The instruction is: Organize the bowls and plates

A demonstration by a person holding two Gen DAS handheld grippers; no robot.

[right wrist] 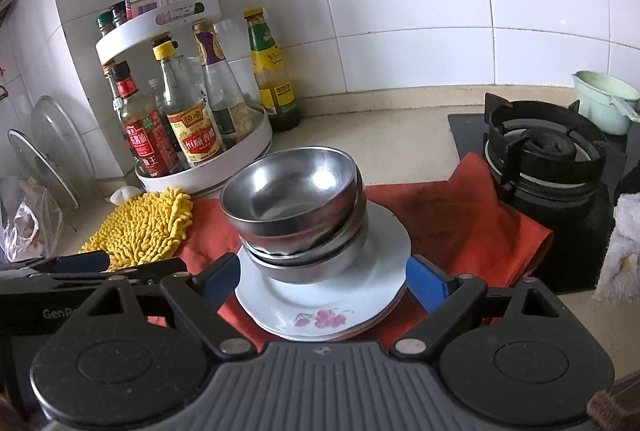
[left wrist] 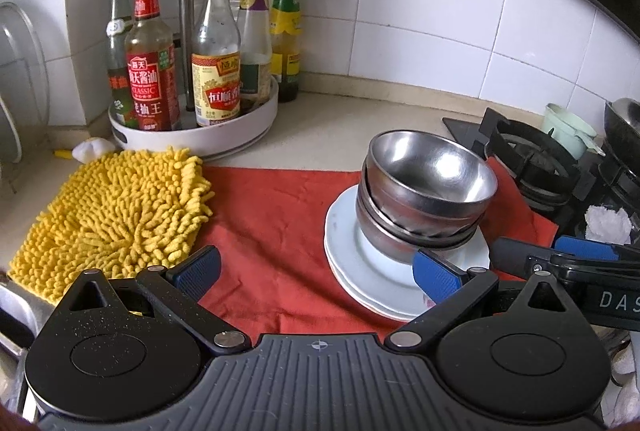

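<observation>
The sorting looks close to finished, judging by how things lie: the steel bowls (right wrist: 294, 207) are nested one inside another, three or so as far as the rims can be counted, and that nest stands on a small stack of white plates (right wrist: 332, 305), the top one bearing a pink flower print at its near edge. The whole pile rests on a red cloth (left wrist: 272, 215) spread over the tabletop (left wrist: 340, 123), between a yellow chenille mitt (left wrist: 116, 215) on one side and a gas burner (right wrist: 544, 151) on the other. The top bowl sits slightly tilted and off-centre in the nest, so a small straightening may be the only thing left here; no other loose plate or bowl shows on the tabletop, though a dark bowl-like vessel at the far edge of the stove is too cut off to judge. The right tongs (right wrist: 324, 285) are spread wide and empty, their blue pads flanking the near rim of the plate stack without pressing on it. The left tongs (left wrist: 316, 275) are likewise spread and hold nothing, one pad over the cloth near the mitt, the other just in front of the plates. A white turntable rack (left wrist: 200, 135) of sauce bottles stands behind, well apart from the pile, and a pale green cup (right wrist: 604, 103) sits beyond the burner.
</observation>
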